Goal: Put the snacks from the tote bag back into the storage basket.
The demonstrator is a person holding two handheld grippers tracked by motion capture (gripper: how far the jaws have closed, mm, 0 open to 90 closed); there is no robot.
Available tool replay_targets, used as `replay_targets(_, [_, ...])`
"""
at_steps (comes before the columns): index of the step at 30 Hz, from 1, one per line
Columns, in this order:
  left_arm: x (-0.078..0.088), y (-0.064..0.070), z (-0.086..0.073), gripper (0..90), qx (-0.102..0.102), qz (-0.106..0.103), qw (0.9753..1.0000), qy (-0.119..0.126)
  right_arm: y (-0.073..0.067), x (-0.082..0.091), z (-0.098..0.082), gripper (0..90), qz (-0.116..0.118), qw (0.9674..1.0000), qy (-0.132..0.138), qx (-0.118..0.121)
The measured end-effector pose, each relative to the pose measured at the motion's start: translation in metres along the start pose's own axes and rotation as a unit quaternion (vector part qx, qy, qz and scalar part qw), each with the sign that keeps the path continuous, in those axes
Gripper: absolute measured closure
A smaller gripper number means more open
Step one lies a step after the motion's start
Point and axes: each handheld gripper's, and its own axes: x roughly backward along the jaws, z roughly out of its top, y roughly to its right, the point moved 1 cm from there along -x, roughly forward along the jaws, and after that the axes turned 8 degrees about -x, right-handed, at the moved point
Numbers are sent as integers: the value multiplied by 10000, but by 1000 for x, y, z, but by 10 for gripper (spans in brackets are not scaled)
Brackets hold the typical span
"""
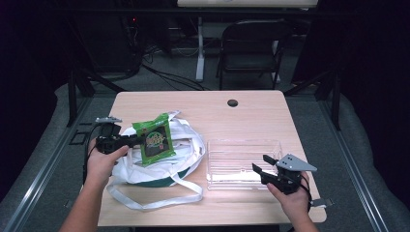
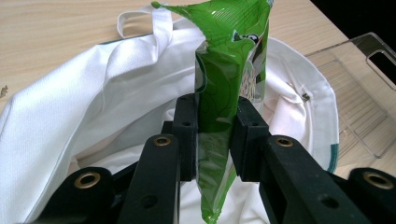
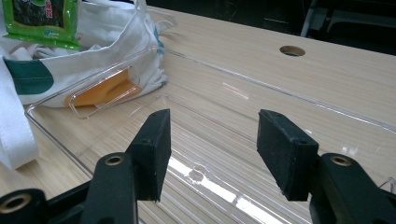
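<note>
- The left tool [image 2: 215, 140], nearest the lens in the left gripper view, has its two black jaws clamped on a green snack packet [image 2: 229, 70]; the packet stands upright between the pads, its lower end hanging below them.
- In the high view the left tool [image 1: 126, 141] holds that green snack packet [image 1: 154, 140] by its left edge, lifted above the mouth of a white tote bag [image 1: 186, 140] (a dark green band shows along the bag's base).
- The white tote bag [image 2: 70, 107] lies crumpled on the counter [image 1: 251, 121], its long strap looped toward the near edge.
- The right tool [image 3: 212, 149] has its jaws spread apart with nothing between them, poised over the near side of a clear plastic tray [image 3: 299, 100].
- In the high view the right tool [image 1: 263, 164] sits at the near right corner of the clear plastic tray [image 1: 244, 145], which lies flat on the counter just beside the bag.
- Beyond the counter, a dark folding chair [image 1: 254, 46] stands on the floor.
</note>
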Motion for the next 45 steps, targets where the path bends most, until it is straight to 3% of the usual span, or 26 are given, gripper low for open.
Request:
replay_targets(20, [2,22,19,743,-273,-153,9993,201,-1,1,2,450,-40,9999,-1,139])
replay_targets(31, [0,35,32,743,-446,-257,9983,255,-1,0,8,463,56,9997,-172,133])
replay_targets(35, [-2,42,39,743,-505,-313,9978,277,-2,-2,13,458,209,9983,-505,198])
replay_targets(38, [-4,47,44,743,-589,-346,9972,291,-4,-3,17,471,324,9979,-543,169])
replay_targets(45, [-7,62,58,744,-781,-463,9952,354,-8,-5,26,494,335,9977,-549,234])
